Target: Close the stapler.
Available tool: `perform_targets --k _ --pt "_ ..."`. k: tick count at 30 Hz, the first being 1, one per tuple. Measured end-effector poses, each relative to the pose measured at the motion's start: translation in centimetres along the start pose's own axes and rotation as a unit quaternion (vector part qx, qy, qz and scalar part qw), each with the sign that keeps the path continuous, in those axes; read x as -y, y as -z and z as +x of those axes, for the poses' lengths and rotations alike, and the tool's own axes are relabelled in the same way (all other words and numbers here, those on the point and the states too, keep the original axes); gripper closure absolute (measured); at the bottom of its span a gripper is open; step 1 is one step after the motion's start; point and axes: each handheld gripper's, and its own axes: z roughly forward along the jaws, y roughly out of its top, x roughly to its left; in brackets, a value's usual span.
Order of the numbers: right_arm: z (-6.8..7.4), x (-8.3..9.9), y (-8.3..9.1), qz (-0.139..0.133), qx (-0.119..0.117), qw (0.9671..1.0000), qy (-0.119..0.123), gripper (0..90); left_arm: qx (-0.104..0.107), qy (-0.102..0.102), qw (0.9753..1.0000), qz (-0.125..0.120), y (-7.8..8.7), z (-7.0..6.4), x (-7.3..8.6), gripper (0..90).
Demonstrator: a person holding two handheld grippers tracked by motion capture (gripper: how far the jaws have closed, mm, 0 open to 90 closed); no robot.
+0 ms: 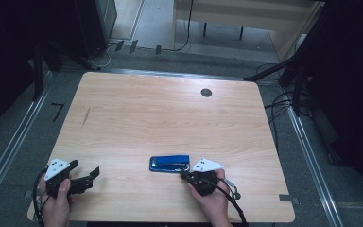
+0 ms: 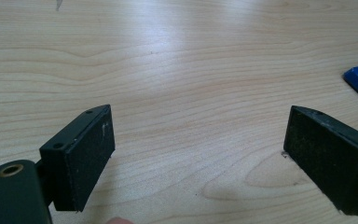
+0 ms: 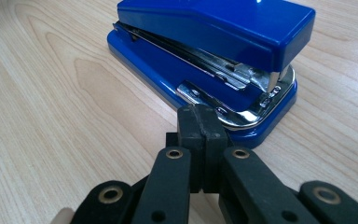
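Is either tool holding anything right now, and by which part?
Nothing is held. The right tool is shut and empty beside the blue stapler; the left tool is open.

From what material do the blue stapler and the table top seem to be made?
The stapler looks like glossy blue plastic, since its cover shows soft highlights; the silvery parts at its mouth look like polished metal. The table looks like light wood or a wood-pattern laminate, with visible grain and a dull sheen; which of these it is cannot be told.

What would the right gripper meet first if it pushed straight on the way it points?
Probably the blue stapler: the right gripper, jaws shut, points at its open front end, tips close to the base; whether they touch is unclear.
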Motion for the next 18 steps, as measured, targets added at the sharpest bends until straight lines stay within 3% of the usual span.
perform_targets --k 2,5,10,18 --pt "-0.1 0.0 0.0 0.0 -0.002 1.0 -0.001 90.0 0.0 0.001 1.0 -0.001 0.0 0.0 0.0 9.1" --pt "-0.1 0.2 0.4 -0.011 -0.02 0.9997 0.001 78.2 0.002 0.002 1.0 -0.001 0.0 0.0 0.0 9.2" --pt "-0.1 0.1 1.7 -0.029 -0.022 0.9993 -0.008 65.0 0.002 0.001 1.0 0.0 -0.1 0.0 0.0 9.1" --pt "-1.4 -0.2 3.9 -0.038 0.004 0.999 -0.022 40.5 -0.001 0.001 1.0 -0.002 0.0 0.0 0.0 9.2"
